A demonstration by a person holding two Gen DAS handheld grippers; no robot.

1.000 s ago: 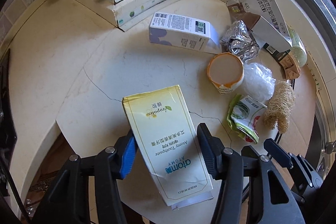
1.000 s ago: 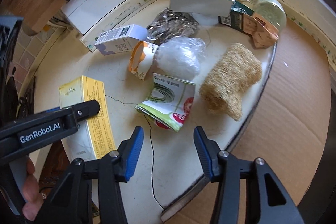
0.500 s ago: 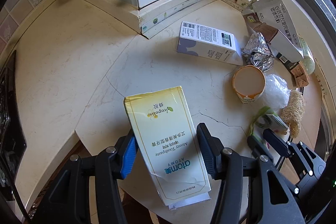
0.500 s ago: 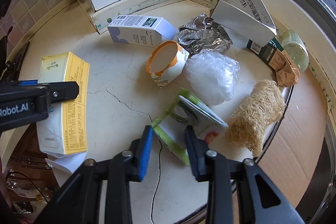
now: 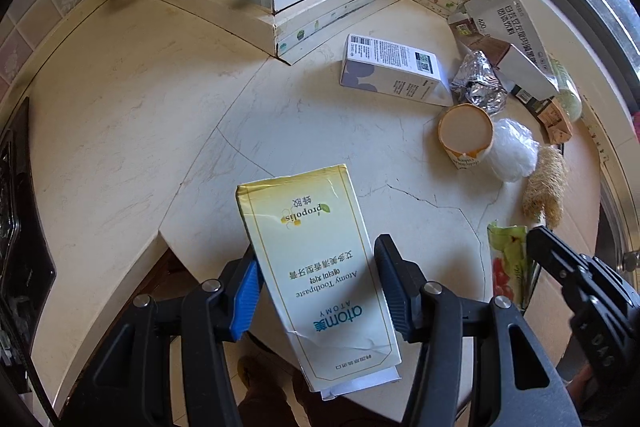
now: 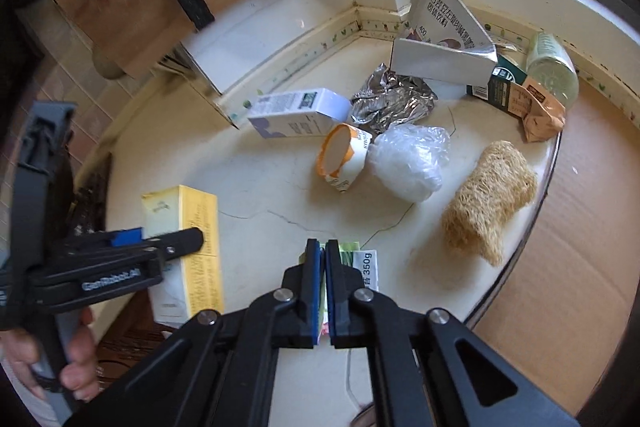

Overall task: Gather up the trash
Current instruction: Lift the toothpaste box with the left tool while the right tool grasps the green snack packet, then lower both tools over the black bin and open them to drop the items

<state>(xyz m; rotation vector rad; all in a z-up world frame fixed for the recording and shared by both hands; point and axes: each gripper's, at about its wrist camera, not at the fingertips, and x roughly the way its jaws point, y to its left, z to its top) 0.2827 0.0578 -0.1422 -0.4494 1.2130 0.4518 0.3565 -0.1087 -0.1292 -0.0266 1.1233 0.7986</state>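
- Jaws of the right gripper (image 6: 322,255) have just been closing and now pinch a flat green wrapper (image 6: 356,261), its printed edge sticking out past the pads
- Left gripper (image 5: 316,275) is clamped on a yellow toothpaste box (image 5: 312,251), held at the near edge of the cream countertop (image 5: 120,131)
- A hand (image 6: 76,359) grips the left tool's handle at the lower left of the right wrist view
- Farther on, an orange-rimmed paper cup (image 6: 340,157) lies on its side, touching a ball of clear plastic (image 6: 408,161)
- A loofah (image 6: 488,195) lies to the right of the plastic, by the cardboard sheet (image 6: 560,247)
- Behind the cup lie a white and purple carton (image 6: 296,113) and crumpled foil (image 6: 390,99)
- Against the far corner leans a torn silver-lined box (image 6: 440,39), beside it a pale bottle (image 6: 552,71)
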